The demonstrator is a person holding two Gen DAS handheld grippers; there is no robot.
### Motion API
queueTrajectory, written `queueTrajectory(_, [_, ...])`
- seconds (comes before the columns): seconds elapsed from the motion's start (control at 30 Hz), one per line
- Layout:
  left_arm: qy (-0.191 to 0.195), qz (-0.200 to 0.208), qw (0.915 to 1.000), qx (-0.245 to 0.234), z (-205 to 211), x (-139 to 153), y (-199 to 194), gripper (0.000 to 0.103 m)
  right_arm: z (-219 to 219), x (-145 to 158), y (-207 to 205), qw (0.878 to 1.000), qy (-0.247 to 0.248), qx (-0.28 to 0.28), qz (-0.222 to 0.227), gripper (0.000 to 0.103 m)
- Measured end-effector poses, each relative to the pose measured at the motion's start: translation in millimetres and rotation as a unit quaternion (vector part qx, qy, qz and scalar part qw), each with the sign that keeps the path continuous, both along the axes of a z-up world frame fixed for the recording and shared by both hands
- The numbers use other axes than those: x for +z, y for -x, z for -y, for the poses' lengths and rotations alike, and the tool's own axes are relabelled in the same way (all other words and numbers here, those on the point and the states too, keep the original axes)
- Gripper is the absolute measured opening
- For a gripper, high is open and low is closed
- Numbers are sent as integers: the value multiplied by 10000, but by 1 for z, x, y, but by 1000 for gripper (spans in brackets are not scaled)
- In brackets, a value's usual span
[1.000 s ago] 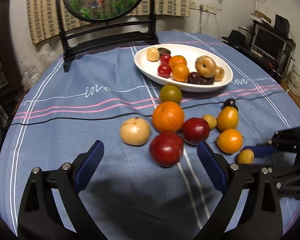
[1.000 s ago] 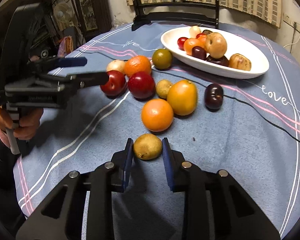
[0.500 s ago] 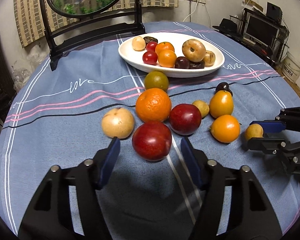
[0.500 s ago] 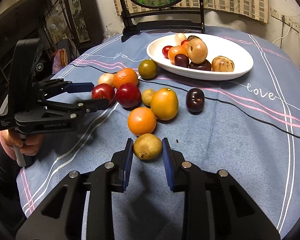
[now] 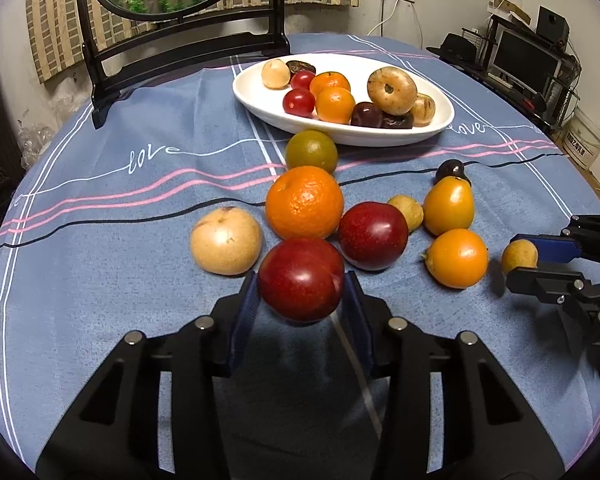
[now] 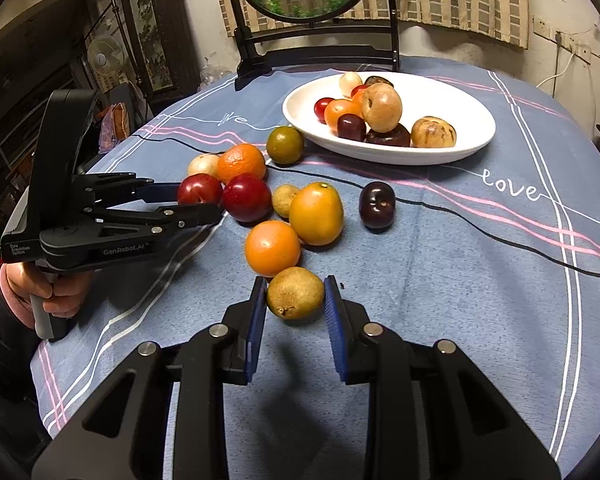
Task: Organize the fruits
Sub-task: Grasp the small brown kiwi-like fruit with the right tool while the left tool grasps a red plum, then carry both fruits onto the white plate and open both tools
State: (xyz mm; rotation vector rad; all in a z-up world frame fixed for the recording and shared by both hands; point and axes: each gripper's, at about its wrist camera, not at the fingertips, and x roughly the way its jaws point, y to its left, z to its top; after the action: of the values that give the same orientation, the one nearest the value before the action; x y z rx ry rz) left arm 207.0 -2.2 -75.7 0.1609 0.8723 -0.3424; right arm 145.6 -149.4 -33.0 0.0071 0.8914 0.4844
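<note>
My left gripper (image 5: 301,308) is shut on a red apple (image 5: 301,279) near the table's front; it also shows in the right wrist view (image 6: 199,190). My right gripper (image 6: 296,312) is shut on a small yellow-brown fruit (image 6: 296,293), held just above the cloth; it shows in the left wrist view (image 5: 519,255) too. A white oval bowl (image 5: 432,128) at the back holds several fruits. Loose fruits lie between: a large orange (image 5: 305,202), a second red apple (image 5: 373,235), a tan pear-like fruit (image 5: 226,241), a green citrus (image 5: 311,151), two orange fruits (image 5: 456,258) and a dark plum (image 6: 377,204).
The round table has a blue striped cloth (image 5: 140,184). A black-framed round screen on a stand (image 5: 180,20) stands at the table's back edge. Shelves and a monitor (image 5: 528,60) are off to the right of the table.
My left gripper moved forward around the red apple and closed on it. My right gripper stays shut on the small yellow-brown fruit and has lifted it slightly.
</note>
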Motion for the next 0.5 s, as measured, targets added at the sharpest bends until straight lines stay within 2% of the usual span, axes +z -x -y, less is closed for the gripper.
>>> queueTrajectory(0.3, [147, -27, 9998, 125, -4, 2, -1, 43, 8, -2, -3, 9997, -14, -237, 6, 29])
queueTrajectory(0.5, [475, 135, 9984, 285, -12, 16, 5, 43, 22, 7, -5, 9983, -312, -457, 194, 29])
